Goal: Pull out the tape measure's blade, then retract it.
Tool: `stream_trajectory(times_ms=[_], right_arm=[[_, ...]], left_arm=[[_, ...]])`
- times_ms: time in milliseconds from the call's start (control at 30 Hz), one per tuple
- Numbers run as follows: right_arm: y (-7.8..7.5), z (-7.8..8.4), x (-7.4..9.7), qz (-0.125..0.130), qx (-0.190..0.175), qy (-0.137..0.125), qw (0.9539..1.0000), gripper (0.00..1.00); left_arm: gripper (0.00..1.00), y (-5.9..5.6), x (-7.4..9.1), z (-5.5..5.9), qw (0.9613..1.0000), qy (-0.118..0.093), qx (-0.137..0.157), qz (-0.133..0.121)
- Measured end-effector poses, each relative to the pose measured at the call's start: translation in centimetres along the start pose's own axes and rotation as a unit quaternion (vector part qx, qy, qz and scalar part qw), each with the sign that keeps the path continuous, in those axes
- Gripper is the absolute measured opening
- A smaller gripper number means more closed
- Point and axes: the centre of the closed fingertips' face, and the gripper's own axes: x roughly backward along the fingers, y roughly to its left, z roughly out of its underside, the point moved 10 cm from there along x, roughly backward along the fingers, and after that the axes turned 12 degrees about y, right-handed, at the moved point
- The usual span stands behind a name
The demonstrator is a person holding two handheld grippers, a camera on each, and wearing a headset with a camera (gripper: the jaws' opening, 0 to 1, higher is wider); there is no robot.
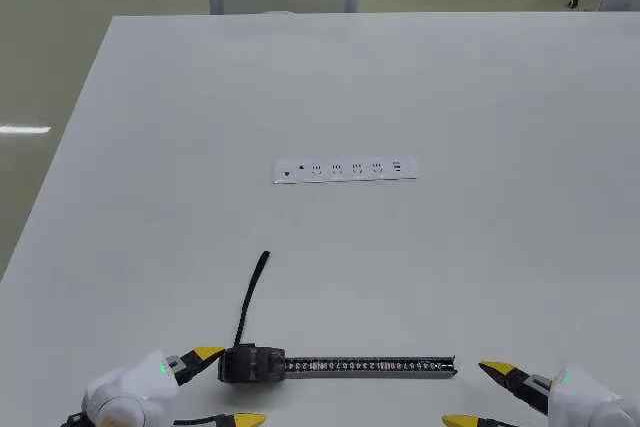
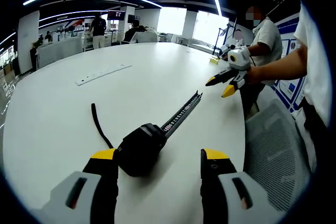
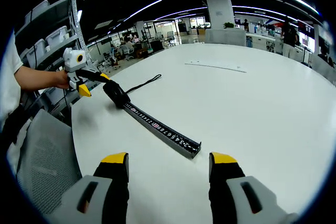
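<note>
bright overhead strips, floor glare, fisheye edges

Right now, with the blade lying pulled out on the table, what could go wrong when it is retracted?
The blade lies extended on the table, and the right gripper is open, apart from its end, so an unguided retraction may snap back hard.
The left gripper is open with the case beside one jaw, not clamped, so the case may slide or twist.

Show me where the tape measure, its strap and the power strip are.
tape measure (image 1: 252,364): head view, middle of its black case.
strap (image 1: 247,297): head view, midway along its length.
power strip (image 1: 345,169): head view, middle of its top face.
</note>
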Motion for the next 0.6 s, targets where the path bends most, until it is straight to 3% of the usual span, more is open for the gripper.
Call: stream_trajectory(times_ms=[600], right_arm=[[1.5, 1.1, 1.3, 0.015, -0.009, -0.009, 0.9998, 0.63]], left_arm=[[0.61, -0.8, 1.1, 1.4, 0.9996, -0.002, 0.024, -0.014]])
